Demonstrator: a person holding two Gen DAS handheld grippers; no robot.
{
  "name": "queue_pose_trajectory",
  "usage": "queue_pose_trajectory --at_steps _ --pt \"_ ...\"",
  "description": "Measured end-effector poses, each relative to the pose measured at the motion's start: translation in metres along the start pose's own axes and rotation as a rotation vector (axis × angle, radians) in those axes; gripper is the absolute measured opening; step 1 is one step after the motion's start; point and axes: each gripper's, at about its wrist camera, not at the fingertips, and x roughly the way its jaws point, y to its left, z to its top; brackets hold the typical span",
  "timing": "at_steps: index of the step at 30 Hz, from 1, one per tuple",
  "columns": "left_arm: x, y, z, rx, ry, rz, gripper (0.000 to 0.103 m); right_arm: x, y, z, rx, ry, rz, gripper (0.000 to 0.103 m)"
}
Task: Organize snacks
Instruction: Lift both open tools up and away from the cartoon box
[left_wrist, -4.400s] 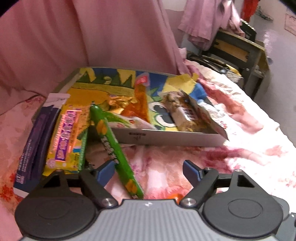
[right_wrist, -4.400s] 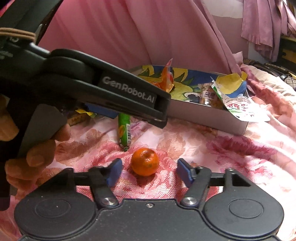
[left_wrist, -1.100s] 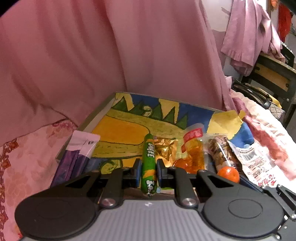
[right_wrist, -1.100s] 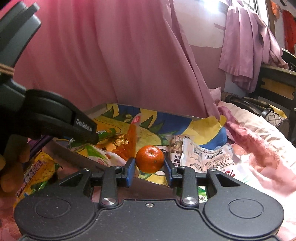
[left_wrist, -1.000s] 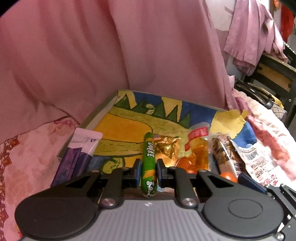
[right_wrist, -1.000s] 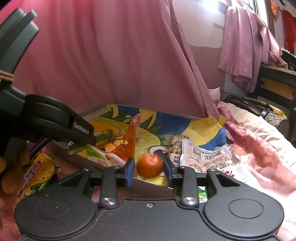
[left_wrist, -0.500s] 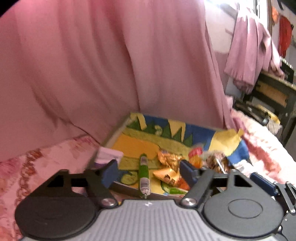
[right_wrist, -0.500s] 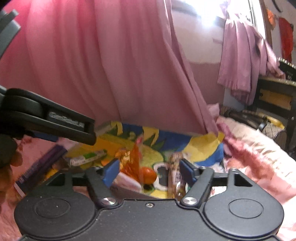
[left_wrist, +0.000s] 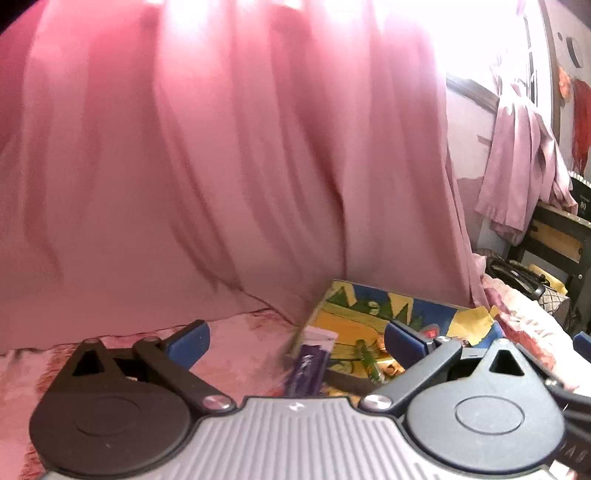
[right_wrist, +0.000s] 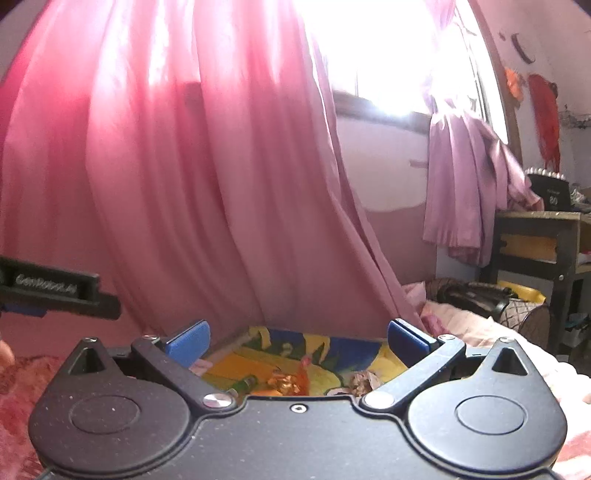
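The left gripper (left_wrist: 295, 341) stands with its blue pads spread wide and nothing between them, its jaws having just been opening; the right gripper (right_wrist: 297, 341) is the same, spread wide and empty, jaws just opened. Both look level toward the pink curtain (left_wrist: 221, 166), with the box (left_wrist: 436, 310), its floor printed in yellow, blue and green, low in each view.

Taking the box as the landmark: the green stick snack (left_wrist: 367, 360) lies inside it near the front edge; beside that, toward the middle, sit a gold wrapper (right_wrist: 284, 384) and an orange packet (right_wrist: 303, 373); a purple pouch (left_wrist: 308, 363) leans at the box's front left corner, and whether it rests inside or only against the rim is hard to tell in this blurred frame. The small orange fruit is not plainly visible now.

The step in hand reads as backing off from the box to fetch whatever is left outside it. To do it well, keep both sets of jaws wide and lift clear of the rim before swinging away, so no pad catches the leaning pouch; then tip the cameras down toward the bedspread (left_wrist: 240, 354) in front of the box, since nothing outside it can be judged from this angle.
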Motion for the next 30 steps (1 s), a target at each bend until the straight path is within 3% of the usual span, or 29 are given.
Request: queue_pose_trajectory --at_steps 6,11,20,27,30 --pt "-0.047 0.028 -0.009 0.026 -0.005 0.017 0.103 -0.045 0.018 0.005 0.013 -0.019 0.004 0.102" --pt "-0.08 0.045 -0.009 0.026 0.036 0.013 0.103 -0.086 0.03 0.007 0.014 0.002 -0.007 0.102" --pt "-0.171 0.058 0.032 0.032 -0.01 -0.035 0.103 -0.169 0.041 0.052 0.031 0.024 -0.025 0.102" --pt "-0.245 0.07 0.048 -0.003 -0.076 -0.041 0.103 -0.217 0.051 0.094 0.117 0.121 0.016 0.102" --pt "-0.255 0.074 0.05 -0.003 -0.047 -0.01 0.103 -0.223 0.054 0.108 0.163 0.2 0.021 0.102"
